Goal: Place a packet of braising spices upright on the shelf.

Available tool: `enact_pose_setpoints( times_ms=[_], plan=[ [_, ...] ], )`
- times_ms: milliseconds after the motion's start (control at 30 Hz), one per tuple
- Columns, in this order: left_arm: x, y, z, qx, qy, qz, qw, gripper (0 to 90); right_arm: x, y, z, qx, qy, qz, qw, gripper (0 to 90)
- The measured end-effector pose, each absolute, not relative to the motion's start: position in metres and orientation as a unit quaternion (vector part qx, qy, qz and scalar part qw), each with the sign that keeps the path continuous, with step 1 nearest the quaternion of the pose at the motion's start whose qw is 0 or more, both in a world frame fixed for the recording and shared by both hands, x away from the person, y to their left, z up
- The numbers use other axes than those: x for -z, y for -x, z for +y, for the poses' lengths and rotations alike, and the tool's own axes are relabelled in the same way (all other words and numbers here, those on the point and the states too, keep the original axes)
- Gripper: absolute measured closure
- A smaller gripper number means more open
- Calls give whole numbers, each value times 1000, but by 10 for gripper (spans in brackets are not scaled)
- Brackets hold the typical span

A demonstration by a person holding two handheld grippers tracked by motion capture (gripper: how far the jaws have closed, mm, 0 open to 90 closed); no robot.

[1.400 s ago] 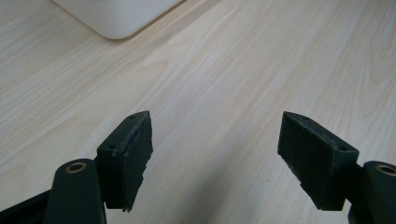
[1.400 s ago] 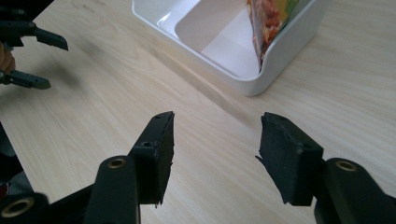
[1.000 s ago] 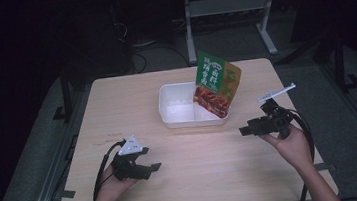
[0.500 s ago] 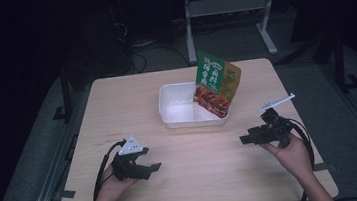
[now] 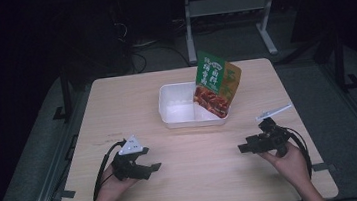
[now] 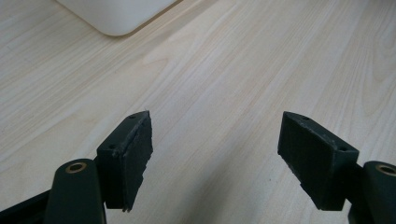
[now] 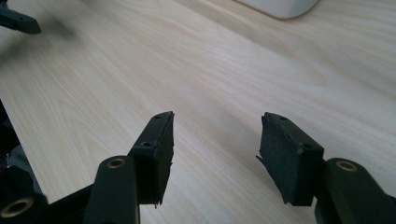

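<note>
Two hand-held grippers are rested low at the near side of a wooden table [image 5: 130,93], with a white tray and a snack bag set beyond them.

At the left, the left gripper [image 5: 146,168] is held in the person's left hand [image 5: 112,180] near the table's front edge; in the left gripper view [image 6: 215,154] its jaws are spread wide over bare wood, with nothing between them, and a corner of the tray [image 6: 116,14] is seen at the top. Toward the middle and farther back, the white tray [image 5: 180,108] is placed on the table, and a green and orange snack bag [image 5: 215,84] is propped upright in its right end. At the right, the right gripper [image 5: 247,148] is held in the right hand [image 5: 288,162], pointed leftward; in the right gripper view [image 7: 215,154] its jaws are likewise parted and empty above the wood.
</note>
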State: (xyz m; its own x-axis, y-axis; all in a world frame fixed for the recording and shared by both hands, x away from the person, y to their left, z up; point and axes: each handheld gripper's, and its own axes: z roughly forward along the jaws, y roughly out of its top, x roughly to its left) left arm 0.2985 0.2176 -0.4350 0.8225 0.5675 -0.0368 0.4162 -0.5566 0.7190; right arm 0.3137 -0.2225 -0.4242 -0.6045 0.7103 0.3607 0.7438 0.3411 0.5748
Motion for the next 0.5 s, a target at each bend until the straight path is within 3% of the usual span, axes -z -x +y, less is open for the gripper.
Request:
enact_pose_setpoints(
  times_ms=[500],
  plan=[
    [435, -298, 217, -99, -878, 280, 375, 261, 444, -293, -215, 355, 436, -826, 30, 436]
  ],
)
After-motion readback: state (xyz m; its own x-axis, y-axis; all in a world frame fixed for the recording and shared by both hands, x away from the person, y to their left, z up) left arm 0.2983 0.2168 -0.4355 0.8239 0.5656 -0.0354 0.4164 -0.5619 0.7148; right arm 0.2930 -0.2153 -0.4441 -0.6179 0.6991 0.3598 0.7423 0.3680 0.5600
